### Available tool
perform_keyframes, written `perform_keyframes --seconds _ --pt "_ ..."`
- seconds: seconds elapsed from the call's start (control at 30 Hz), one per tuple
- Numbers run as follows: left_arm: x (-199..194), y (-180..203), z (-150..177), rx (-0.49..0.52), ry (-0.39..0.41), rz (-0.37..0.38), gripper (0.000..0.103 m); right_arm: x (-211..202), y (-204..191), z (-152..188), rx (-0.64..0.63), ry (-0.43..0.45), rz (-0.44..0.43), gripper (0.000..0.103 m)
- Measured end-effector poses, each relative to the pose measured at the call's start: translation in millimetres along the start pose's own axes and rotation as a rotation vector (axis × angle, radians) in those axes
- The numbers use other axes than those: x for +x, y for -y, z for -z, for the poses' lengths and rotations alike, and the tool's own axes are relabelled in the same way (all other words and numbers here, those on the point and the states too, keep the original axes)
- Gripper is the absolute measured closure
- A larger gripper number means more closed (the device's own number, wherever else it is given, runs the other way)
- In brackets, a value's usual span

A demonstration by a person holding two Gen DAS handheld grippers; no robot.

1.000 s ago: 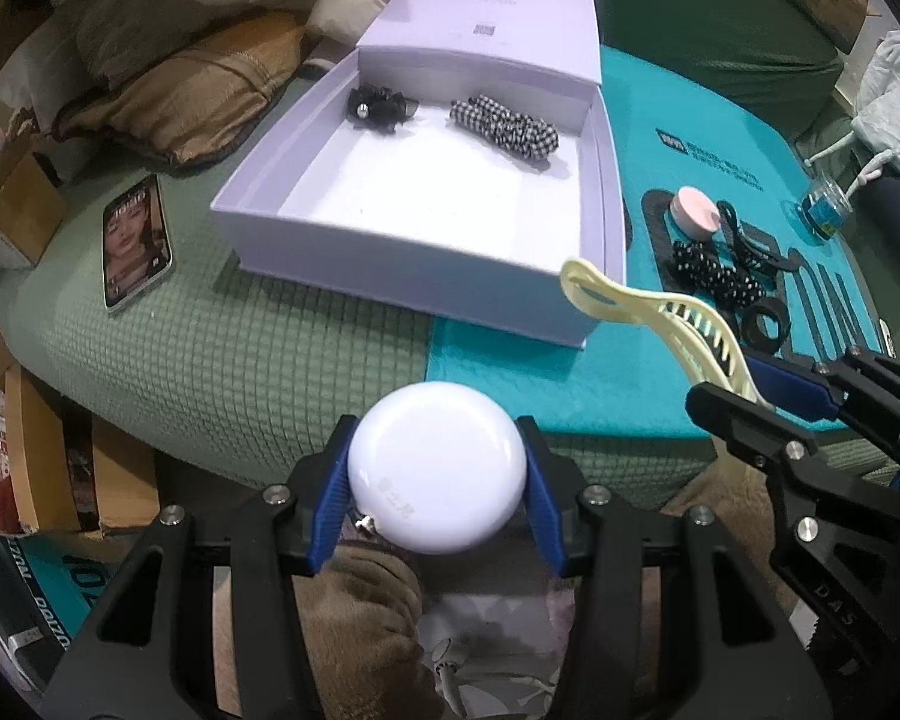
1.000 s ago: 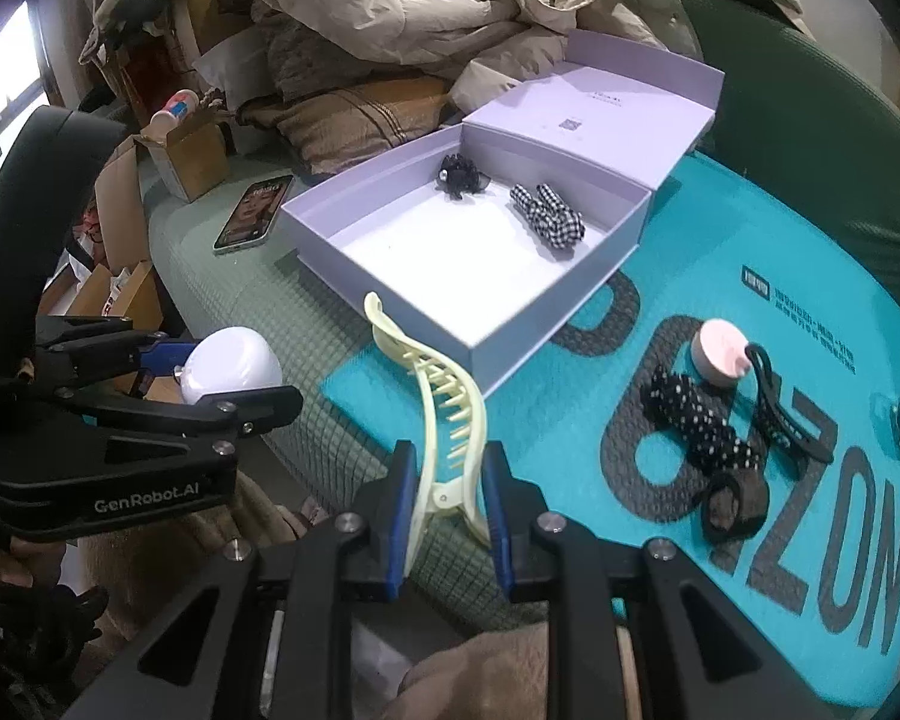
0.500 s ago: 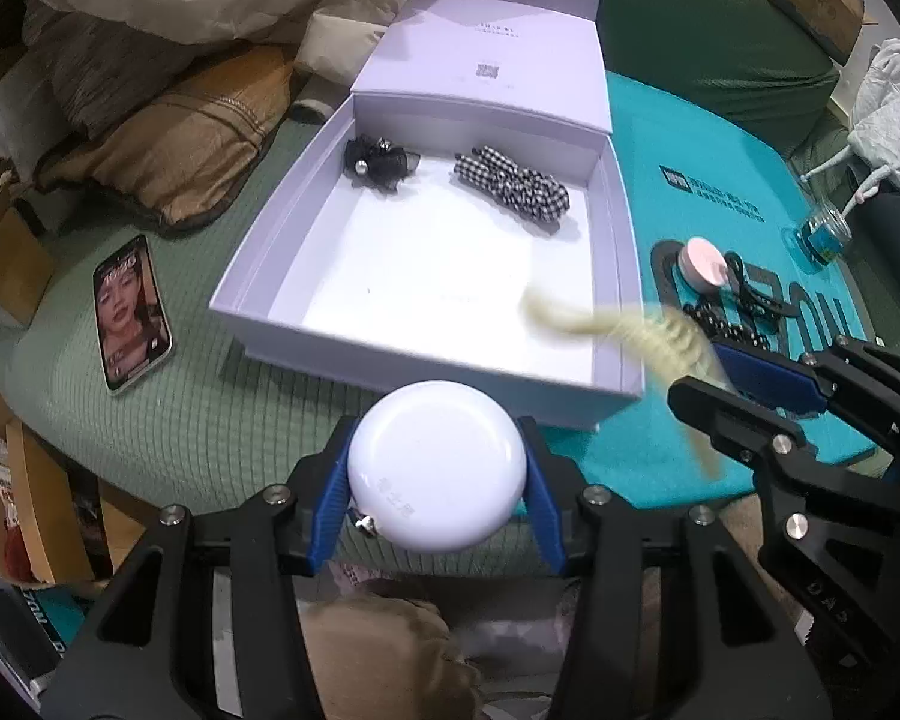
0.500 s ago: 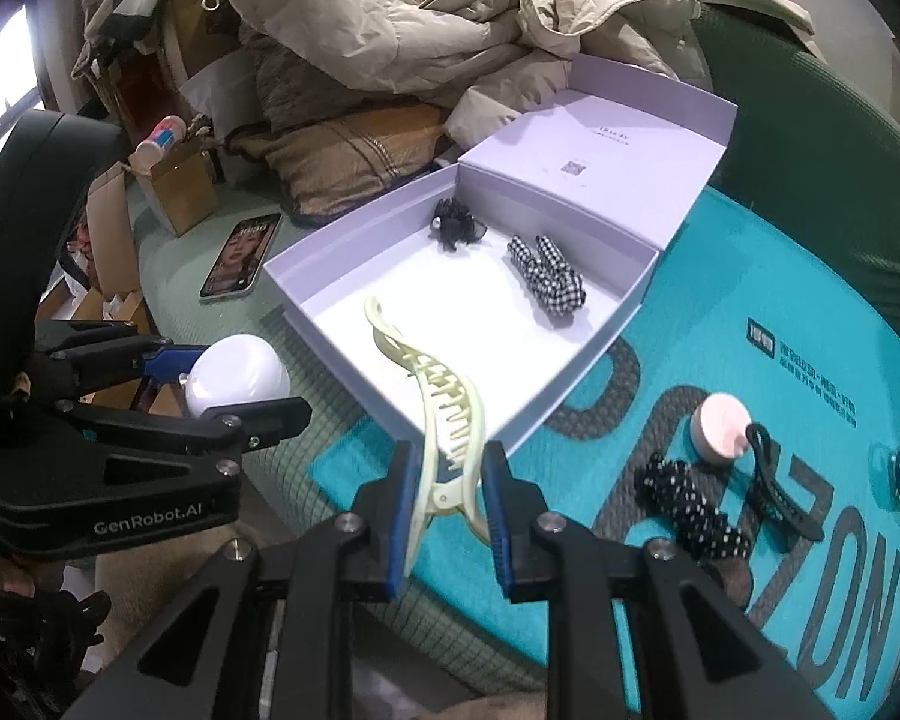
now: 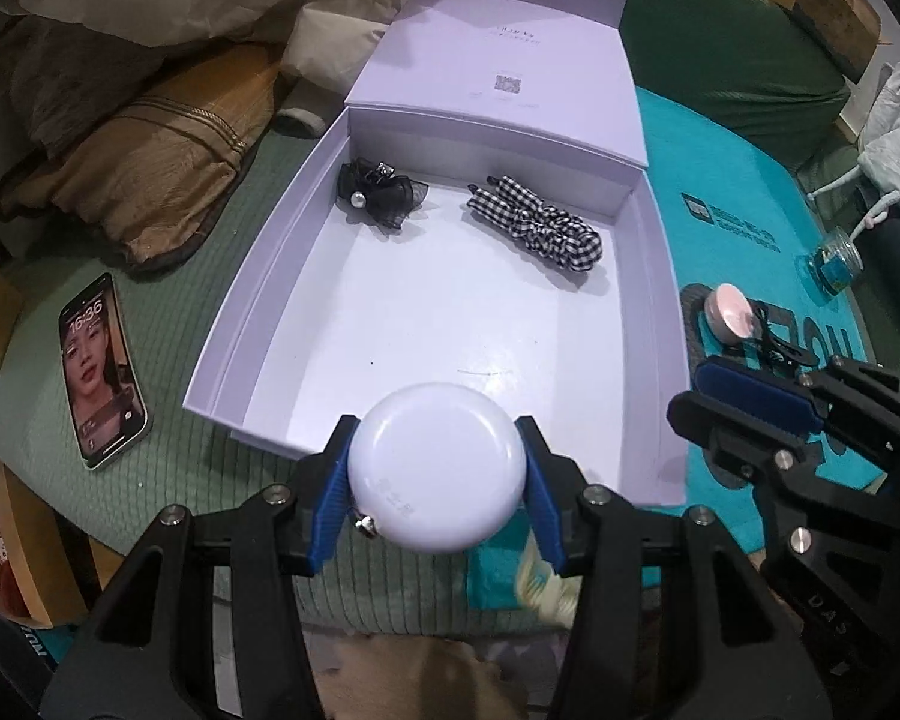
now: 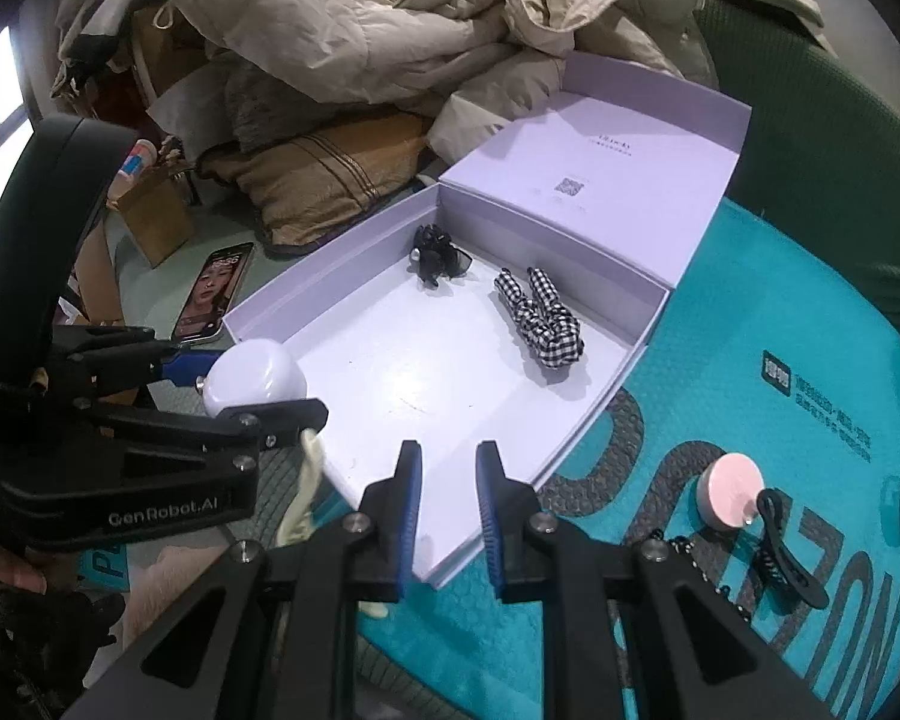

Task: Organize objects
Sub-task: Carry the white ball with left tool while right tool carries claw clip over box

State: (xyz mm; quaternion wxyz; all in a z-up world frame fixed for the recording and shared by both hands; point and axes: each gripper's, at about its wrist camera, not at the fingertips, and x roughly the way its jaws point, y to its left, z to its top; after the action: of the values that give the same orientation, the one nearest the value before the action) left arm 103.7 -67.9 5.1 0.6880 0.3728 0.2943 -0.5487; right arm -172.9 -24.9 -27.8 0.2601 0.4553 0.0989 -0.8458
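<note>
My left gripper (image 5: 435, 420) is shut on a white round case (image 5: 435, 474), held over the near edge of the open lilac box (image 5: 270, 276). In the box lie a black bow clip (image 5: 378, 195) and a gingham scrunchie (image 5: 534, 228). My right gripper (image 6: 447, 450) hovers over the box's near corner with its jaws close together and nothing between the pads. A cream hair claw (image 6: 303, 492) shows blurred below and to the left of the right gripper's fingers, under the left gripper (image 6: 258, 384). I cannot tell whether the claw touches anything.
On the teal mat (image 5: 720, 180) to the right lie a pink round case (image 5: 729, 312), a black claw clip (image 6: 792, 552) and a small glass jar (image 5: 837, 255). A phone (image 5: 102, 372) lies left of the box. Jackets and cushions (image 6: 342, 30) are piled behind.
Both grippers have moved forward to the box's near edge. The cream hair claw, held upright in the right jaws before, has left them and swung down to the left.
</note>
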Motion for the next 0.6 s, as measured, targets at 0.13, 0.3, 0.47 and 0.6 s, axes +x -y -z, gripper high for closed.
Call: perform_keyframes --seconds 0.13,0.3,0.47,0.6 --pt "-0.2 -0.4 1.2 0.004 0.013 0.002 0.054 2.8 1.9 4.8 0.014 -0.004 -0.038 0.085" --pt "-8.3 -0.6 16.5 0.0 0.029 -0.005 0.054 3.3 -4.2 22.1 0.01 -0.042 -0.052 0.084" --pt "-16.6 -3.6 37.8 -0.012 0.011 -0.022 0.054 -3.4 -19.3 39.0 -0.007 -0.063 -0.088 0.076" --pt "-19.2 -9.1 52.4 -0.027 -0.005 -0.028 0.054 1.7 -30.0 51.6 -0.011 -0.1 -0.133 0.074"
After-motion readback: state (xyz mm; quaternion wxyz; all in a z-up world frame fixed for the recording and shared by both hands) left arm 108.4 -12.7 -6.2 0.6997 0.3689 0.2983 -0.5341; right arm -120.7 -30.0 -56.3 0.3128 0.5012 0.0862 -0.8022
